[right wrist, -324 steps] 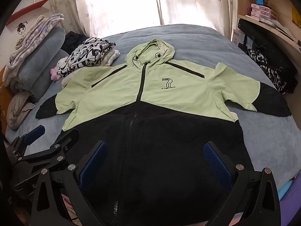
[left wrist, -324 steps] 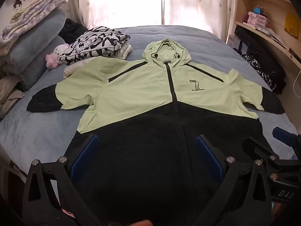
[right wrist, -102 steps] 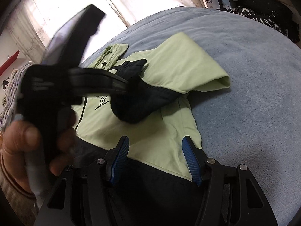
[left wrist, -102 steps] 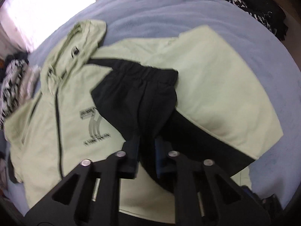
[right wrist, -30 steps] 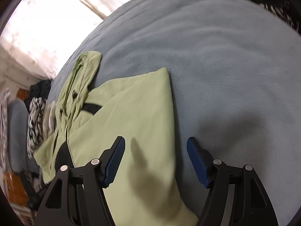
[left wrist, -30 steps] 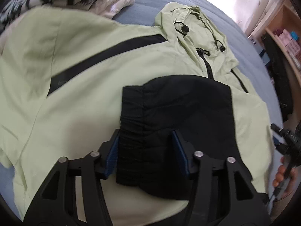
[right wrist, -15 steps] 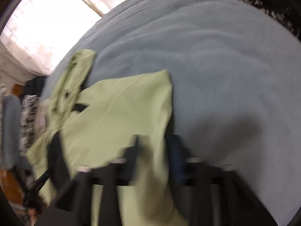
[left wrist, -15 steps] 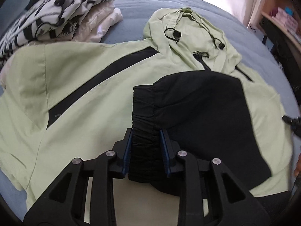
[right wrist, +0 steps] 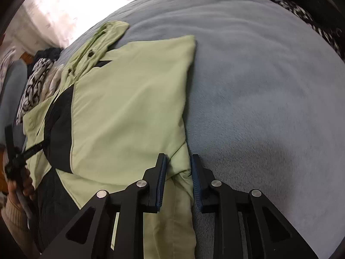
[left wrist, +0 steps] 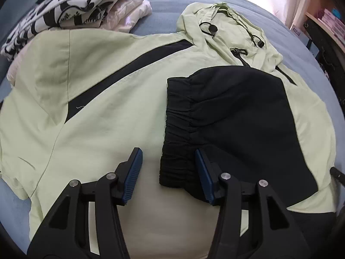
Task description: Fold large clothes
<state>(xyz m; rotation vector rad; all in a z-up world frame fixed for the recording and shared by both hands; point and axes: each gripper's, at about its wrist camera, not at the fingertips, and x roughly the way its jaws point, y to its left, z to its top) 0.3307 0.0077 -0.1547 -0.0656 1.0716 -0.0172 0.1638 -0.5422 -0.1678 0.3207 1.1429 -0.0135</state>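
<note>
Soft, light jacket (left wrist: 103, 99) lying on the bed (right wrist: 258, 86), one sleeve folded in.
Left claw (left wrist: 168, 172) opening off the black cuff (left wrist: 179, 151); right claw (right wrist: 178, 180) closing on the limp green side fold (right wrist: 180, 166), best gripped there.

1. Jacket (left wrist: 103, 99): in the left wrist view its hem is hidden behind the left gripper (left wrist: 168, 172) at 6 o'clock; its sleeve at 9 o'clock is cut by the edge.
2. Cuff (left wrist: 179, 142): covers the chest and the zip below the collar.
3. Clothes pile (left wrist: 71, 6): cut by the edge at 11 o'clock.
4. Shelf (left wrist: 330, 23): at 2 o'clock, items too small to tell.
5. Right wrist view: the jacket's fold (right wrist: 181, 168) continues out of sight between the closing right gripper (right wrist: 179, 179) pads.
6. Hand (right wrist: 19, 192): at 8 o'clock, blurred and cut by the edge.
</note>
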